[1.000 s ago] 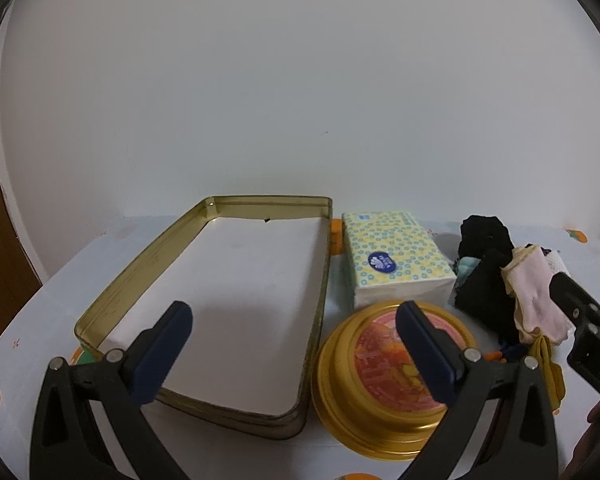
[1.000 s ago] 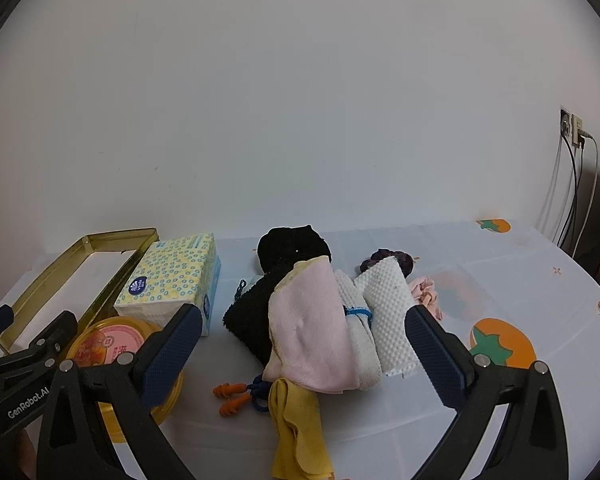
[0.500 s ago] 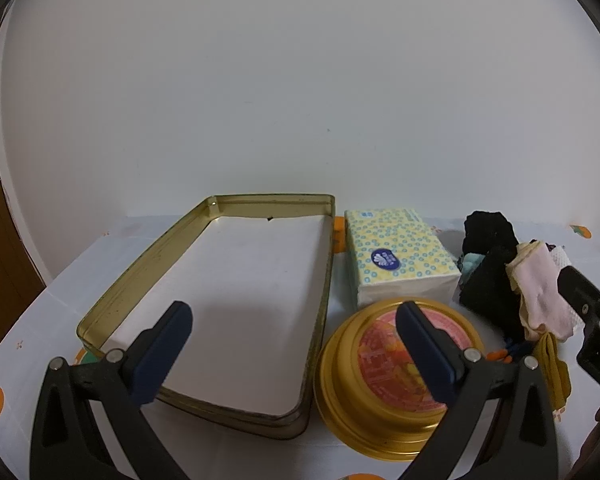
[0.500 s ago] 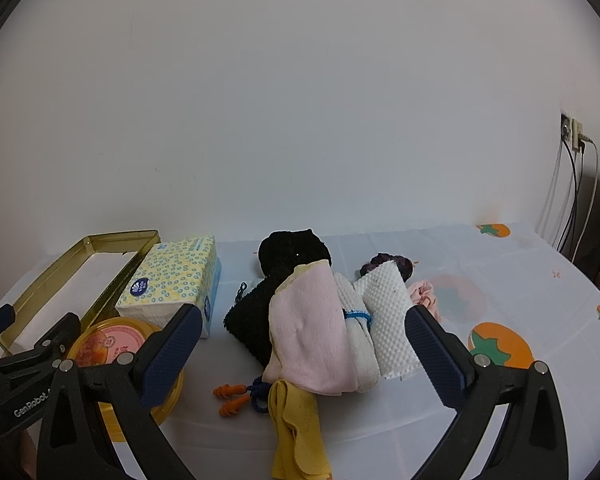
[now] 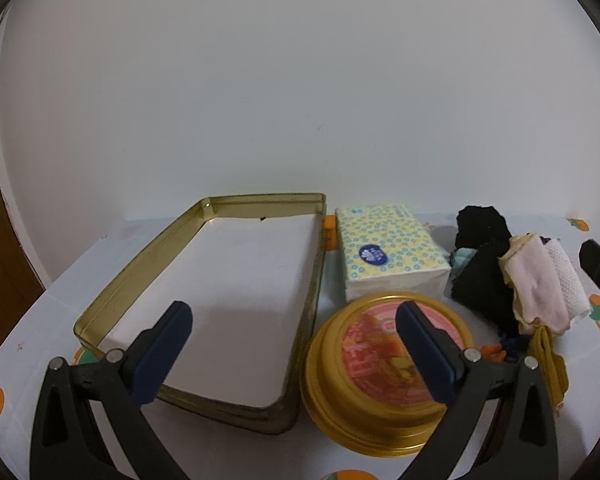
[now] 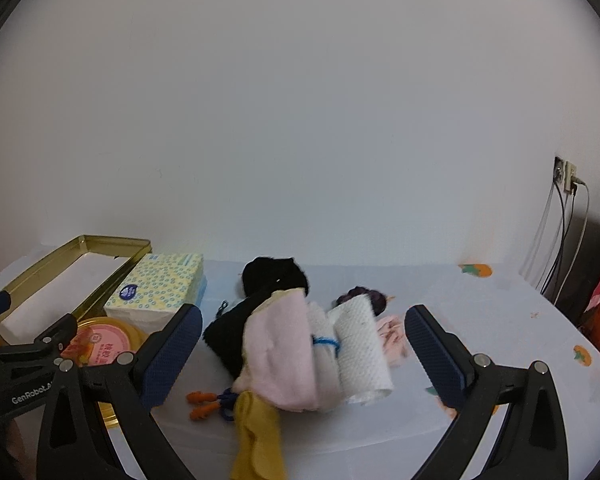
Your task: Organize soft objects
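A heap of soft things lies on the table: a pink cloth (image 6: 280, 356), a white textured roll (image 6: 362, 354), black fabric (image 6: 274, 276) and a yellow cloth (image 6: 260, 436). The pink cloth (image 5: 538, 284) also shows at the right of the left wrist view. A gold rectangular tin (image 5: 204, 304) stands open with a white floor and nothing in it. My right gripper (image 6: 300, 354) is open, its fingers either side of the heap and short of it. My left gripper (image 5: 292, 348) is open above the tin's near right corner and a round gold tin (image 5: 380, 376).
A yellow-patterned tissue pack (image 5: 388, 256) sits between the rectangular tin and the heap. Orange earplugs on a blue cord (image 6: 206, 404) lie in front of the heap. A wall socket with hanging cables (image 6: 566, 216) is at the far right. The tablecloth (image 6: 480, 320) carries orange fruit prints.
The right gripper has moved closer to the heap, which looks larger now. The left gripper has shifted slightly; the tins sit a little lower right. Both stay open.
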A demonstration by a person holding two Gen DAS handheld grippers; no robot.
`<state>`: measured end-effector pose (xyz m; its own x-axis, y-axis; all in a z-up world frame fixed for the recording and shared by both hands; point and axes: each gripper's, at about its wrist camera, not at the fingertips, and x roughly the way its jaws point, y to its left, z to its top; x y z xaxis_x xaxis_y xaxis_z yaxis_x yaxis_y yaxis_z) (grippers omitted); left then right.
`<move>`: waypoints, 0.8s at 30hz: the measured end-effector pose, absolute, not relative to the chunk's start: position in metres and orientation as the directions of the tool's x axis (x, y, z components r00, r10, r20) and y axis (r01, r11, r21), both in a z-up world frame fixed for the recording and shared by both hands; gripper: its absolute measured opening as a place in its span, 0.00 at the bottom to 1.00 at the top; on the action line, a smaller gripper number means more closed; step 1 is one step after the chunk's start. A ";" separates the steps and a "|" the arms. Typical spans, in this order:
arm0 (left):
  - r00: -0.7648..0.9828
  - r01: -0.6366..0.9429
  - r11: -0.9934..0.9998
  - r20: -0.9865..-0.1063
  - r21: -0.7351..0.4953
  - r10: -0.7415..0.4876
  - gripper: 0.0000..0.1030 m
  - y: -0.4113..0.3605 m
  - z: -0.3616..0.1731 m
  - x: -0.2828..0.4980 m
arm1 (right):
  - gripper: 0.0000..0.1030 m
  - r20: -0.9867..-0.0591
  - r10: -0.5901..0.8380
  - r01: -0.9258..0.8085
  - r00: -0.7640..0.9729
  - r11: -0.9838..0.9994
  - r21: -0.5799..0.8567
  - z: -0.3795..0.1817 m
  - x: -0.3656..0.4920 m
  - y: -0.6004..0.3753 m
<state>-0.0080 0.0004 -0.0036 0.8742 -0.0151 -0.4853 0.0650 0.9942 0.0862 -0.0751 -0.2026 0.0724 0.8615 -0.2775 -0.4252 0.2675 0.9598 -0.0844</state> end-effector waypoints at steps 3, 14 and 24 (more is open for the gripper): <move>0.877 0.067 0.994 -0.481 0.090 -0.016 1.00 -0.004 -0.002 -0.010 | 0.99 -0.424 -0.281 0.273 0.861 0.959 -0.081 0.074 -0.077 -0.211; 0.860 0.129 0.988 -0.505 0.081 -0.071 1.00 -0.035 -0.004 -0.017 | 0.99 -0.430 -0.314 0.307 0.846 0.948 -0.088 0.073 -0.084 -0.252; 0.837 0.181 0.980 -0.536 0.079 -0.111 1.00 -0.060 -0.007 -0.023 | 0.99 -0.437 -0.346 0.342 0.830 0.935 -0.090 0.072 -0.093 -0.285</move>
<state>-0.0228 -0.0596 -0.0073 0.8368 -0.1113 -0.5362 0.1808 0.9804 0.0787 -0.0926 -0.2855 0.0719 0.8303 -0.3455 -0.4374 0.3421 0.9354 -0.0896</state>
